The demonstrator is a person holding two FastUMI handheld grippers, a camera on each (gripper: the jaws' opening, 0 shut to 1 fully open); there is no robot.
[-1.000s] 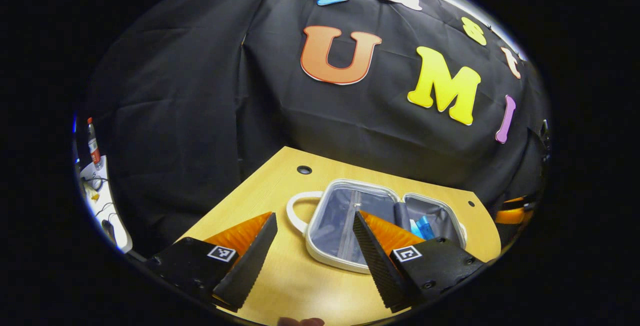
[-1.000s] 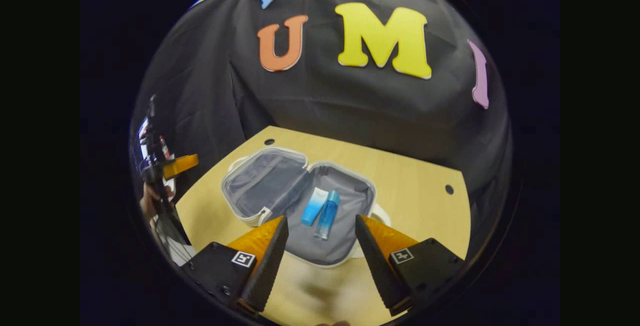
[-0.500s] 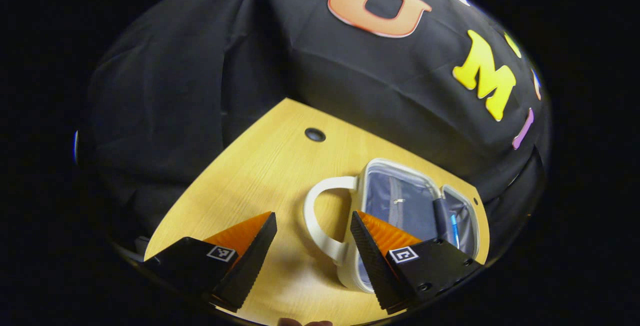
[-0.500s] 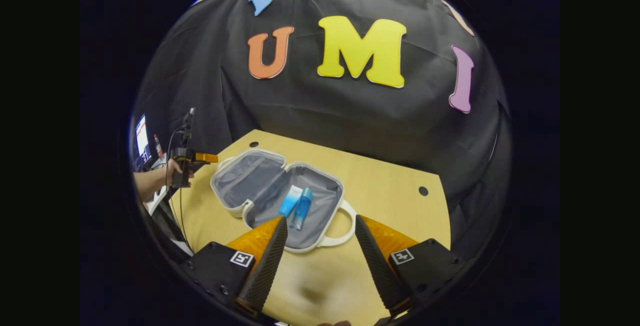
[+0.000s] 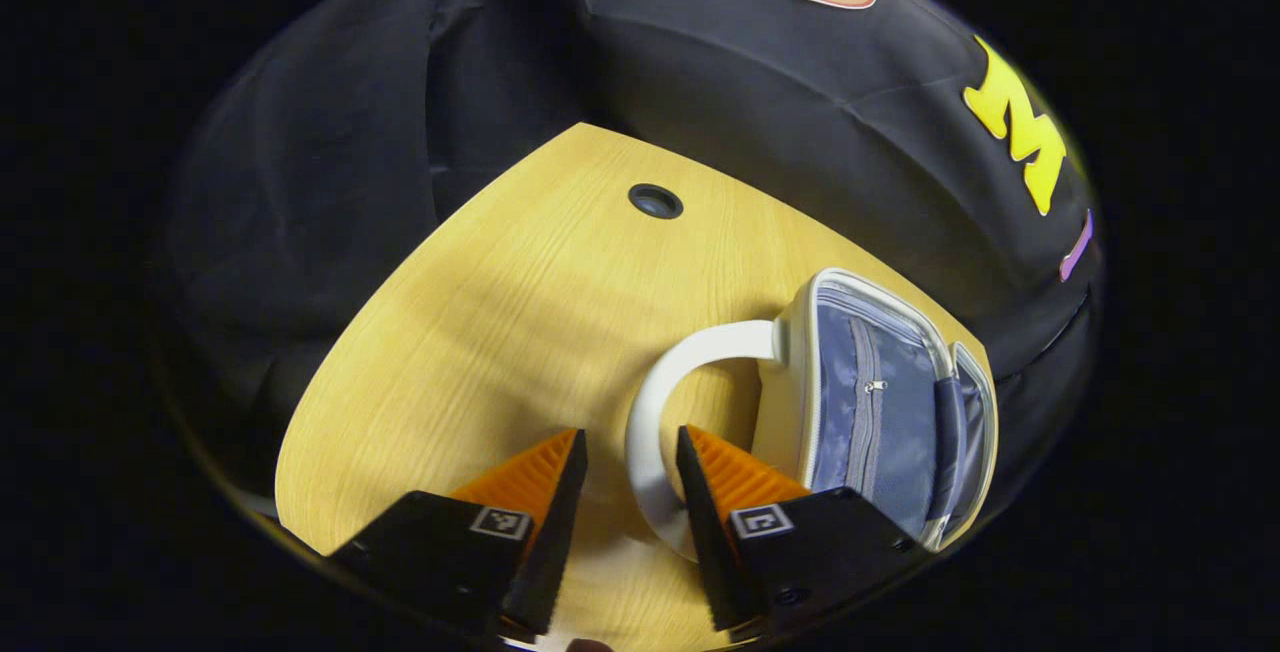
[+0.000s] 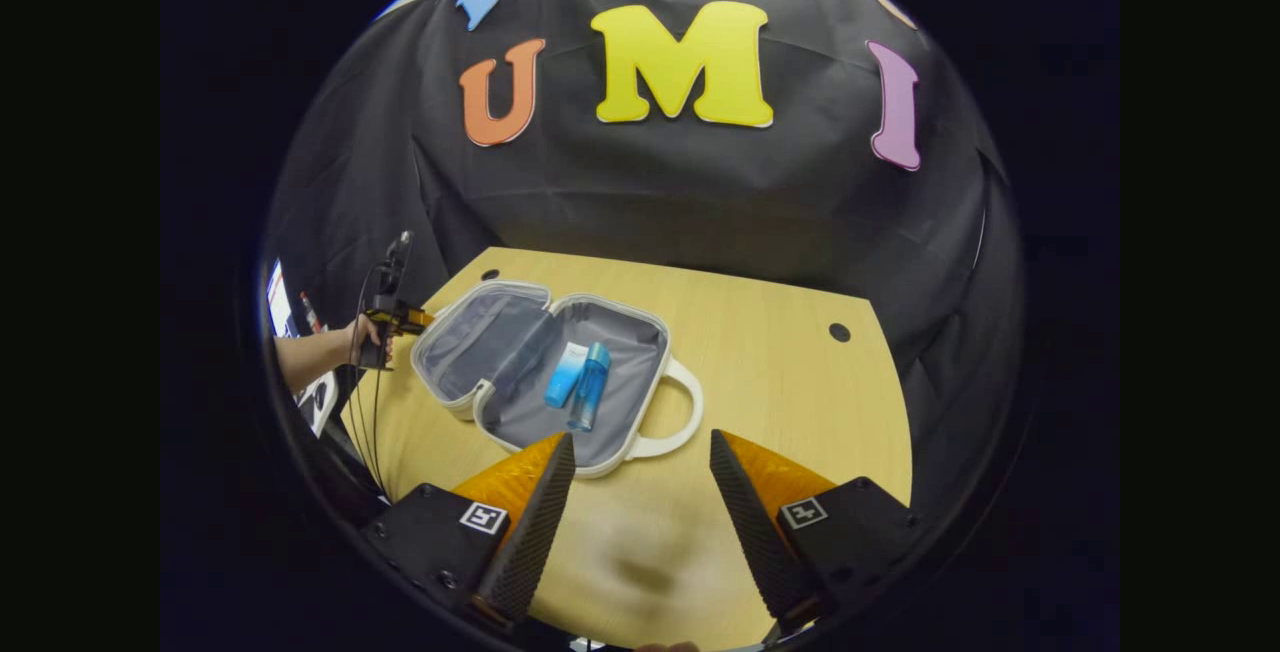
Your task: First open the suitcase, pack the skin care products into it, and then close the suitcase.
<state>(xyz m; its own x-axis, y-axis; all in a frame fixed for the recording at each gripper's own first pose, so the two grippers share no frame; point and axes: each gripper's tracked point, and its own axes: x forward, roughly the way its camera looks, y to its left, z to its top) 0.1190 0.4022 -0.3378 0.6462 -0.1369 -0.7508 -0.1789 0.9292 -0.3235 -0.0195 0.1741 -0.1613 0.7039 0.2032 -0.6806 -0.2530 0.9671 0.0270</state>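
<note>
1. The left gripper (image 5: pixel 628 467) is closing in on the curved white plastic handle (image 5: pixel 652 432) of the small white hard-shell suitcase with the grey fabric lining (image 5: pixel 870 412). A second ago, in the left gripper view, its fingers were spread wide with the open case lying between and beyond them.
2. Its jaws are narrowing: the gap is clearly smaller than half a second ago, and the handle's loop is now passing between the two fingers. Whether both fingers are pressing on it cannot be told; a sliver of space seems to remain on the left side.
3. In the right gripper view, the suitcase is lying open flat on the pale wooden table (image 6: pixel 780 372), with a light blue tube (image 6: pixel 565 375) and a blue bottle (image 6: pixel 590 386) lying side by side in its nearer half.
4. The right gripper (image 6: pixel 634 492) is hovering above the table's near edge with its fingers wide apart and nothing between them, having drawn back from the case over the last second.
5. Judging from this, packing looks finished and the closing step is beginning: the left gripper is probably taking the handle to swing that half over the products.
</note>
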